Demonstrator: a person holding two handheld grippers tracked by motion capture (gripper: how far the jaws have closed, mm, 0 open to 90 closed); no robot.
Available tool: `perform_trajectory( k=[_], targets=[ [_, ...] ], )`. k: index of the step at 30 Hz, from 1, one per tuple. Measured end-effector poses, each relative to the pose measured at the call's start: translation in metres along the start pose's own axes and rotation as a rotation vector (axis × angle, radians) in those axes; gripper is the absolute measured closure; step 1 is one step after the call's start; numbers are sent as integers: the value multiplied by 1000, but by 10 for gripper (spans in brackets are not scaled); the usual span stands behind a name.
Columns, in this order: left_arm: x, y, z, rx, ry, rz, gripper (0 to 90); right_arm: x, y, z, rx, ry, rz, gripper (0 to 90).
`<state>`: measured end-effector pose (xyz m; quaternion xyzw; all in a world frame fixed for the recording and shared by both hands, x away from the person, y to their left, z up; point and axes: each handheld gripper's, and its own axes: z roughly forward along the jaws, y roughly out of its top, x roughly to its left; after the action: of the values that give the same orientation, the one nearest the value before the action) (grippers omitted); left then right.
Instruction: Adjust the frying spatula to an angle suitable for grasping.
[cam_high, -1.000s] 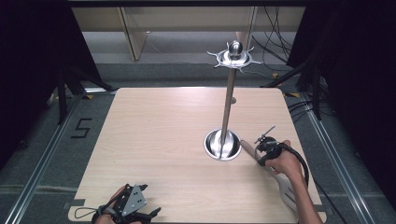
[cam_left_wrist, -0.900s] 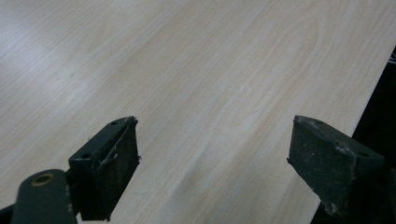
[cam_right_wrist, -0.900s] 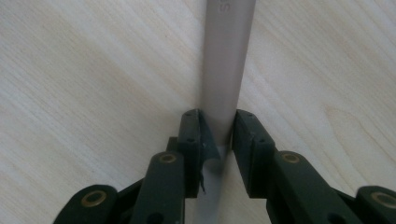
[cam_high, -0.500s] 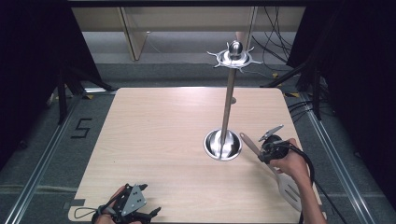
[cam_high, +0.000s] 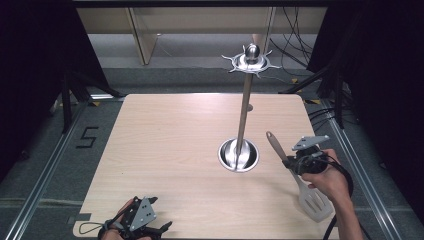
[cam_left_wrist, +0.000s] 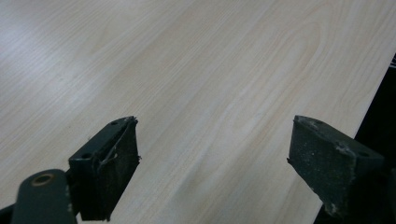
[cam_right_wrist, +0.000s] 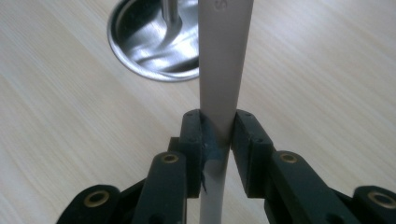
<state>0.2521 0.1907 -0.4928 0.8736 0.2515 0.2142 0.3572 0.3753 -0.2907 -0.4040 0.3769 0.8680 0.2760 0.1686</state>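
Note:
A grey slotted spatula (cam_high: 305, 187) hangs above the table's right side, its handle (cam_right_wrist: 223, 65) clamped between the pads of my right gripper (cam_high: 292, 162), which is shut on it. The handle end points up and left toward the steel stand; the slotted blade (cam_high: 316, 202) hangs below the person's hand. The stand has a round base (cam_high: 239, 155), a tall pole (cam_high: 245, 107) and a hooked crown (cam_high: 251, 61) on top. My left gripper (cam_high: 162, 227) rests at the table's front left edge, open, with bare wood between its jaws (cam_left_wrist: 212, 154).
The light wood table (cam_high: 165, 145) has wide free room left of the stand. Black curtains and cables border both sides. Metal floor rails run along the table's left and right.
My right gripper has risen with the spatula and shifted slightly right; the spatula's handle now tilts up toward the stand. The left gripper has stayed put.

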Motion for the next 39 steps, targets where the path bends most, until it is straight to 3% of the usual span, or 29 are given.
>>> perform_trajectory(
  k=[1, 2, 3, 4, 5, 7, 13, 16, 18, 19, 22, 23, 26, 30, 32, 39],
  targets=[
    [0, 0, 0, 0, -1, 0, 152, -1, -1, -7, -72, -2, -12, 751],
    [0, 0, 0, 0, -1, 0, 152, -1, -1, -7, -72, -2, -12, 751],
    [0, 0, 0, 4, 1, 3, 152, 0, -2, -19, -78, 14, 1, 751],
    [0, 0, 1, 6, -3, 0, 152, -2, -2, -23, -98, 25, -30, 751],
    [0, 0, 1, 6, -3, 0, 152, -2, -2, -23, -98, 25, -30, 751],
    [-1, 0, 1, 1, -14, -6, 152, 0, -3, -28, -137, 31, 1, 752],
    [0, 0, 1, 8, -4, -1, 152, -5, -3, -39, -225, 60, 2, 752],
    [0, -1, 1, 9, -15, -3, 152, -11, -3, -46, -292, 92, 69, 753],
    [-1, -1, 1, 13, -9, -1, 151, -14, -4, -46, -321, 88, 79, 753],
    [-1, -1, 2, 9, -12, -3, 151, -15, -4, -45, -338, 110, 96, 752],
    [0, -1, 1, 7, -20, -4, 152, -20, -3, -44, -401, 125, 87, 752],
    [0, -1, 1, 14, -9, 0, 152, -22, -2, -45, -394, 139, 73, 753],
    [1, -1, 1, 15, -8, 3, 152, -21, 1, -44, -412, 161, 108, 753],
    [1, 0, 1, 16, -7, 5, 152, -23, 6, -45, -426, 152, 94, 752],
    [0, 0, 1, 7, -9, -4, 152, -22, 9, -44, -456, 155, 118, 752],
    [1, -1, 1, 15, -6, 3, 152, -24, 21, -50, -470, 170, 106, 752]
  ],
)
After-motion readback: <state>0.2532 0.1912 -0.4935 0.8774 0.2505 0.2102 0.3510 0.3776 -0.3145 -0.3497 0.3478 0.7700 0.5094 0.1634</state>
